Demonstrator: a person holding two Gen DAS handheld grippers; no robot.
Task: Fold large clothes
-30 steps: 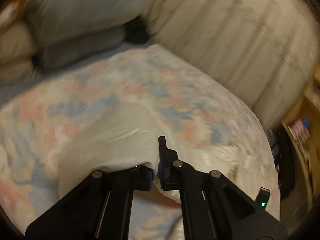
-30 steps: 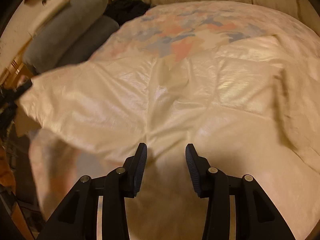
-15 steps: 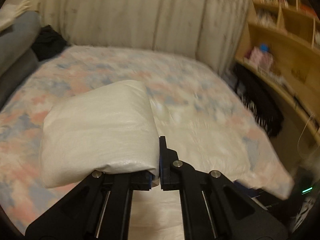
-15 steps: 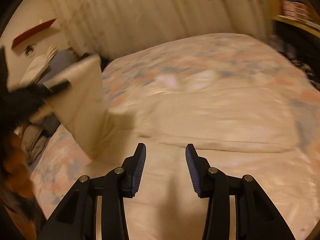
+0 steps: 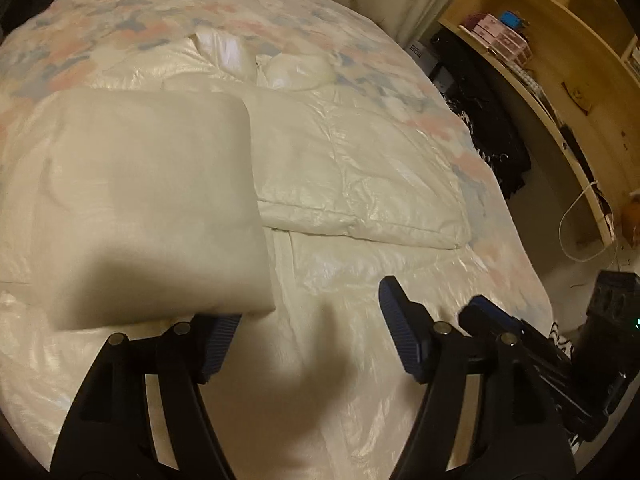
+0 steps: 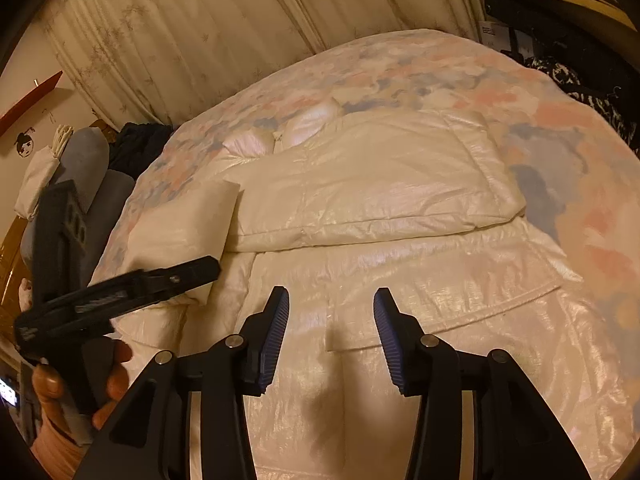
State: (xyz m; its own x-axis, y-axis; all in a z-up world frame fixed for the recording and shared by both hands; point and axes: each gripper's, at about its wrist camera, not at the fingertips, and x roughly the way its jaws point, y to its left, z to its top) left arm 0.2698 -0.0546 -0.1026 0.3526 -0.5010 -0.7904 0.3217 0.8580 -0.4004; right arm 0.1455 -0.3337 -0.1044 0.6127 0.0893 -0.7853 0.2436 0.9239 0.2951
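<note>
Lying spread on the bed (image 6: pixel 560 128), the cream jacket (image 6: pixel 360 184) was found beneath both grippers: left gripper (image 5: pixel 308 334) wide, sleeve (image 5: pixel 152 208) just ahead; right gripper (image 6: pixel 330 336) wide, empty.

The big white coat (image 6: pixel 360 208) lies flat across the bed (image 6: pixel 560 128), so the air above it is open. One sleeve (image 5: pixel 152 208) sticks up on the left side and blocks the way there, close to the left gripper (image 5: pixel 308 340). Its fingers are spread wide. The right gripper (image 6: pixel 330 332) has open room between its fingers too. Curtains (image 6: pixel 200 40) close off the far side of the bed. Wooden shelves (image 5: pixel 560 60) and dark cloth (image 5: pixel 492 132) crowd the right side. Grey pillows (image 6: pixel 92 168) pile up at the left.
</note>
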